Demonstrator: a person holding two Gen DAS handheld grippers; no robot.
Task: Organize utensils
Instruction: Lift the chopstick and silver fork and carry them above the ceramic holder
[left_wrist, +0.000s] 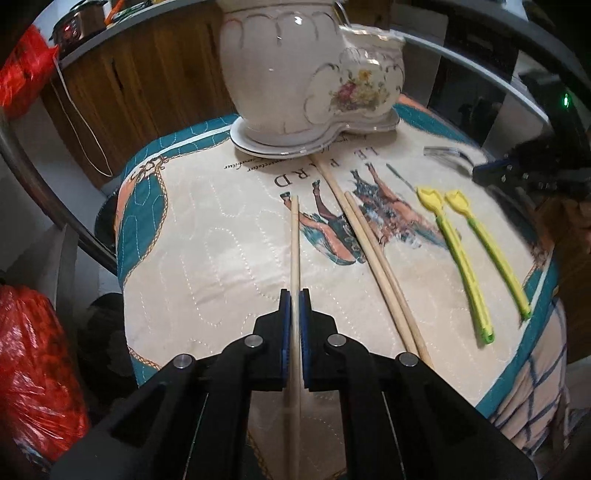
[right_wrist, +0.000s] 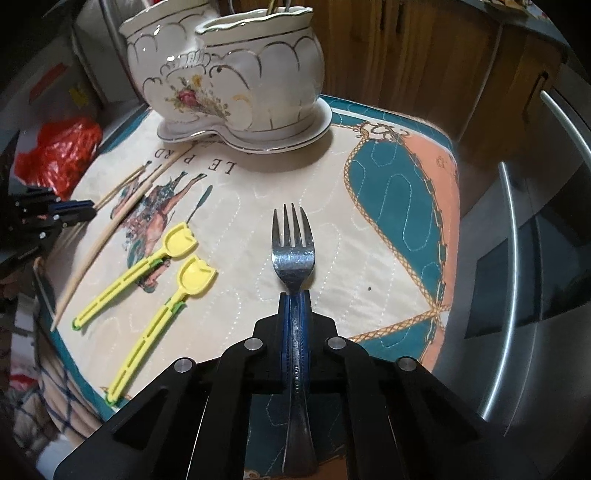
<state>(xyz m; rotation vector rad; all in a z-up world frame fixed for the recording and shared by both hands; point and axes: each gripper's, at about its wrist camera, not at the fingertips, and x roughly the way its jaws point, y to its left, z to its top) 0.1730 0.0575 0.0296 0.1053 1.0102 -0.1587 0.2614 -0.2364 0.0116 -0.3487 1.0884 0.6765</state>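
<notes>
Left gripper (left_wrist: 294, 295) pinches a chopstick (left_wrist: 294, 240) over the quilted mat (left_wrist: 207, 236). Right gripper (right_wrist: 294, 295) clamps a fork (right_wrist: 292, 251), tines fwd. Two more chopsticks (left_wrist: 373, 258) & two yellow spoons (right_wrist: 155, 269) lie btwn them; ceramic holder (right_wrist: 236, 74) at far edge.

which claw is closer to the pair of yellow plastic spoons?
Right, though not by much. The right claw, shut on a steel fork, sits just beside the yellow plastic spoons. The left claw is beyond two loose wooden chopsticks.
</notes>
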